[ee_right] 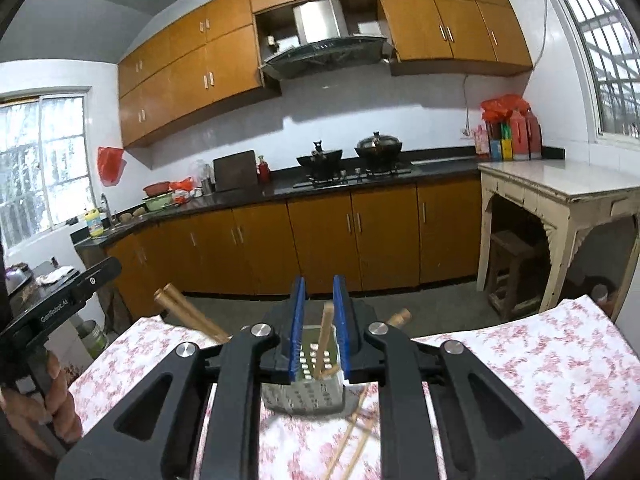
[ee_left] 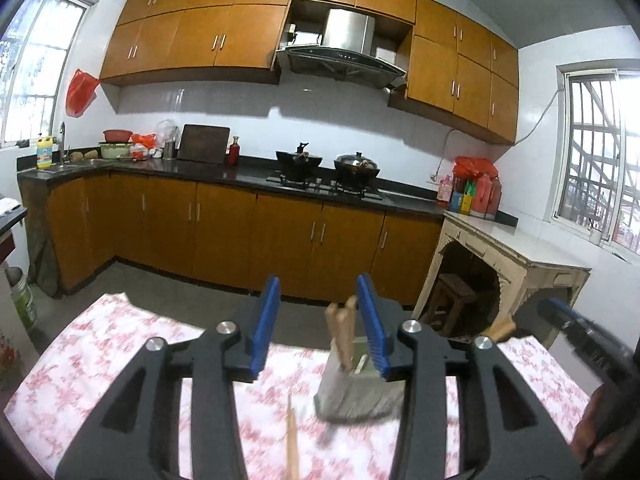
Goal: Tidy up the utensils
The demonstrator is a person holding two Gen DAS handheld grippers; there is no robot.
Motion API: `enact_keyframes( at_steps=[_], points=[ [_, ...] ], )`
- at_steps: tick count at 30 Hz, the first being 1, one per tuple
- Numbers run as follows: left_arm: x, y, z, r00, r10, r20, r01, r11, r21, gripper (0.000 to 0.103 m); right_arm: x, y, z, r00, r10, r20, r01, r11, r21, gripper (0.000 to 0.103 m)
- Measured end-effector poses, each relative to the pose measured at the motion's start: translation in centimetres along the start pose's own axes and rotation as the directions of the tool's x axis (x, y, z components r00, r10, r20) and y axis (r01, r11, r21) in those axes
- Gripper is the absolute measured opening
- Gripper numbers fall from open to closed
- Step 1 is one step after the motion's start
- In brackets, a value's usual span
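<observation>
A grey perforated utensil holder [ee_left: 354,388] stands on the pink floral tablecloth [ee_left: 100,352]. Two wooden chopstick ends [ee_left: 340,332] stick up out of it. My left gripper [ee_left: 320,284] is open just before the holder, with its right pad beside the sticks and nothing pressed between the pads. One loose chopstick [ee_left: 292,440] lies on the cloth below it. In the right wrist view my right gripper [ee_right: 320,284] stands over the holder [ee_right: 304,388] with a narrow gap. A chopstick [ee_right: 326,332] stands in the holder behind that gap, untouched by the pads. More chopsticks [ee_right: 356,432] lie on the cloth.
Wooden stick ends [ee_right: 188,312] lean out to the left of the holder and another [ee_right: 400,316] to the right. A hand [ee_right: 52,400] holds the left tool's black body. Beyond the table are brown cupboards [ee_left: 224,232], a hob with pots [ee_left: 328,168] and a white side table [ee_right: 560,188].
</observation>
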State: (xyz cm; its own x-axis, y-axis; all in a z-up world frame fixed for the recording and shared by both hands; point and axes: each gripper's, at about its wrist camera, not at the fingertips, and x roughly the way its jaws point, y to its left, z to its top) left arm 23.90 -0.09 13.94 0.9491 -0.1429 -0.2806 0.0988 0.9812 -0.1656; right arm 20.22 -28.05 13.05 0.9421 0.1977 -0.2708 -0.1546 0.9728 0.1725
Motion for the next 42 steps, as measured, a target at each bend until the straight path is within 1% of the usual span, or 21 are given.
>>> enact_keyframes(
  at_steps=[2, 4, 5, 7, 8, 9, 11, 12, 13, 14, 16, 18, 21, 24, 25, 27, 30, 31, 34, 38, 42],
  points=[
    [-1.2, 1.2, -1.7, 0.999, 0.022, -0.028, -0.022, 1.0, 0.017, 0.049, -1.1, -0.3, -1.6, 0.999, 0.008, -0.04, -0.008, 1.0, -0.01, 0.021],
    [-1.7, 2.3, -3.9, 0.996, 0.05, -0.073, -0.047, 0.998, 0.03, 0.057, -1.1, -0.7, -4.1, 0.994, -0.007, -0.108, 0.005, 1.0, -0.023, 0.032],
    [-1.7, 3.1, -5.4, 0.992, 0.07, -0.109, -0.066, 0.997, 0.038, 0.062, -0.5, -1.0, -5.8, 0.987, -0.027, -0.161, 0.023, 0.999, -0.029, 0.033],
    [-0.9, 4.3, -8.3, 0.978, 0.095, -0.187, -0.087, 0.995, 0.052, 0.063, 1.1, -1.7, -8.7, 0.966, -0.048, -0.254, 0.047, 0.999, -0.011, 0.033],
    [-0.5, 4.9, -9.4, 0.969, 0.106, -0.224, -0.096, 0.994, 0.054, 0.063, 2.1, -2.2, -10.3, 0.949, -0.061, -0.308, 0.068, 0.998, 0.01, 0.033],
    [0.3, 5.7, -11.1, 0.95, 0.123, -0.288, -0.114, 0.992, 0.049, 0.063, 3.7, -2.8, -12.4, 0.923, -0.065, -0.379, 0.089, 0.995, 0.047, 0.033],
    [1.5, 7.1, -14.1, 0.911, 0.13, -0.391, -0.132, 0.991, 0.021, 0.063, 6.0, -3.5, -15.0, 0.882, -0.051, -0.469, 0.109, 0.989, 0.097, 0.032],
    [1.8, 7.4, -14.8, 0.901, 0.13, -0.414, -0.137, 0.99, 0.012, 0.063, 7.5, -3.7, -16.4, 0.857, -0.038, -0.515, 0.118, 0.985, 0.125, 0.032],
    [2.2, 8.0, -16.1, 0.885, 0.13, -0.448, -0.145, 0.989, 0.0, 0.063, 8.4, -3.8, -17.2, 0.844, -0.036, -0.535, 0.128, 0.982, 0.136, 0.032],
    [2.3, 8.2, -16.6, 0.878, 0.131, -0.461, -0.15, 0.989, -0.004, 0.062, 9.3, -3.9, -17.9, 0.835, -0.039, -0.55, 0.141, 0.98, 0.144, 0.032],
    [2.5, 8.6, -17.6, 0.866, 0.128, -0.483, -0.153, 0.988, -0.014, 0.062, 10.5, -3.6, -18.9, 0.825, -0.036, -0.564, 0.156, 0.974, 0.165, 0.032],
    [2.7, 8.7, -18.1, 0.863, 0.118, -0.492, -0.147, 0.989, -0.02, 0.062, 11.3, -3.1, -19.5, 0.818, -0.042, -0.574, 0.167, 0.972, 0.168, 0.032],
    [2.6, 8.4, -18.4, 0.862, 0.107, -0.496, -0.129, 0.992, -0.01, 0.062, 12.2, -2.2, -19.7, 0.819, -0.104, -0.565, 0.185, 0.979, 0.088, 0.031],
    [2.8, 7.8, -18.5, 0.862, 0.092, -0.499, -0.107, 0.994, -0.001, 0.061, 12.3, -1.5, -20.1, 0.815, -0.171, -0.553, 0.203, 0.979, -0.005, 0.02],
    [2.9, 7.6, -18.7, 0.862, 0.088, -0.5, -0.098, 0.995, 0.006, 0.06, 12.2, -1.5, -20.2, 0.814, -0.198, -0.546, 0.21, 0.977, -0.04, 0.013],
    [3.4, 7.2, -18.9, 0.859, 0.07, -0.508, -0.074, 0.997, 0.013, 0.054, 11.7, -2.1, -20.1, 0.815, -0.211, -0.539, 0.214, 0.975, -0.058, 0.009],
    [3.7, 6.4, -19.3, 0.853, 0.037, -0.521, -0.031, 0.999, 0.019, 0.044, 11.6, -4.0, -20.0, 0.8, -0.283, -0.529, 0.296, 0.953, -0.063, 0.008],
    [3.9, 6.0, -19.4, 0.85, 0.021, -0.526, -0.012, 1.0, 0.019, 0.042, 11.4, -5.5, -19.9, 0.779, -0.347, -0.522, 0.375, 0.925, -0.057, 0.008],
    [4.1, 5.0, -19.7, 0.841, -0.016, -0.541, 0.036, 0.999, 0.026, 0.033, 10.8, -8.9, -19.4, 0.746, -0.394, -0.537, 0.481, 0.877, 0.024, 0.008],
    [4.8, 3.5, -20.5, 0.82, -0.05, -0.57, 0.095, 0.994, 0.049, 0.019, 10.3, -9.8, -19.5, 0.747, -0.394, -0.536, 0.479, 0.878, 0.021, 0.008],
    [5.4, 2.7, -21.3, 0.801, -0.064, -0.596, 0.117, 0.992, 0.051, 0.015, 9.9, -9.3, -19.7, 0.754, -0.392, -0.527, 0.461, 0.887, 0.0, 0.008]
  ],
)
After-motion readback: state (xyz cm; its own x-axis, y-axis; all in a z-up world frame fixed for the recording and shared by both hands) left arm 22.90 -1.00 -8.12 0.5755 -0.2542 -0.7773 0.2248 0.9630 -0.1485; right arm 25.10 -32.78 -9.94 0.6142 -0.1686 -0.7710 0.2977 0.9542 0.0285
